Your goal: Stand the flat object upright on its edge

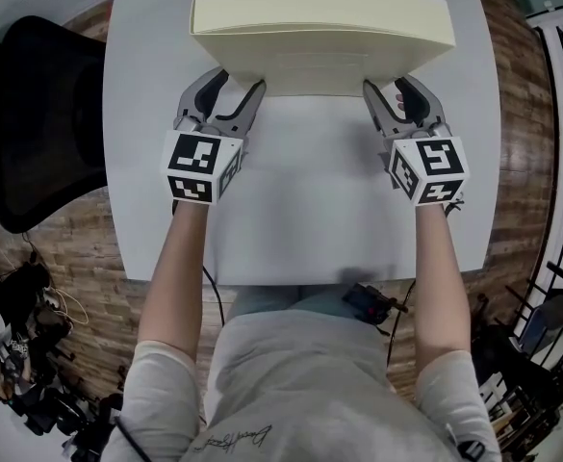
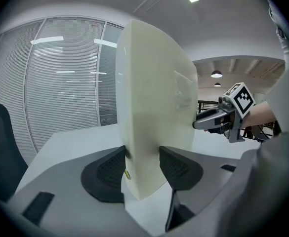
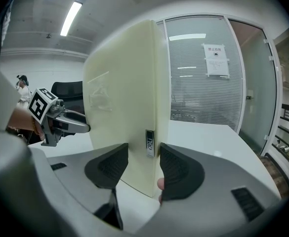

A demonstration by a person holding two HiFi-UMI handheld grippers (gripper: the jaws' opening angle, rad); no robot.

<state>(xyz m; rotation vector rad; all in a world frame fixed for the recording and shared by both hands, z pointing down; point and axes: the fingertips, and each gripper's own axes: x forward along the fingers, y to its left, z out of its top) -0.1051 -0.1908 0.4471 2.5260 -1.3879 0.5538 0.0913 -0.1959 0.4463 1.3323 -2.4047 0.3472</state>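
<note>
White table [image 1: 310, 229], black office chair [image 1: 40, 123] left of it, wood-plank floor [image 1: 524, 162]

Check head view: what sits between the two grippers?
The cream panel spans from left gripper to right gripper, each clamping one end; nearer the person, bare white table. Head view shows it.

One flat object [image 1: 321, 27], one left gripper [image 1: 237, 81], one right gripper [image 1: 389, 81], one white table [image 1: 310, 210], perhaps one black chair [image 1: 40, 114]

Head view looked steeply down on the white table [image 1: 300, 210]. Each gripper view sat close behind its own jaws, facing along the tabletop. All three shared the cream panel [image 1: 319, 27]. The gripper views also caught, crosswise, the right gripper [image 2: 197, 125] and the left gripper [image 3: 86, 128].
</note>
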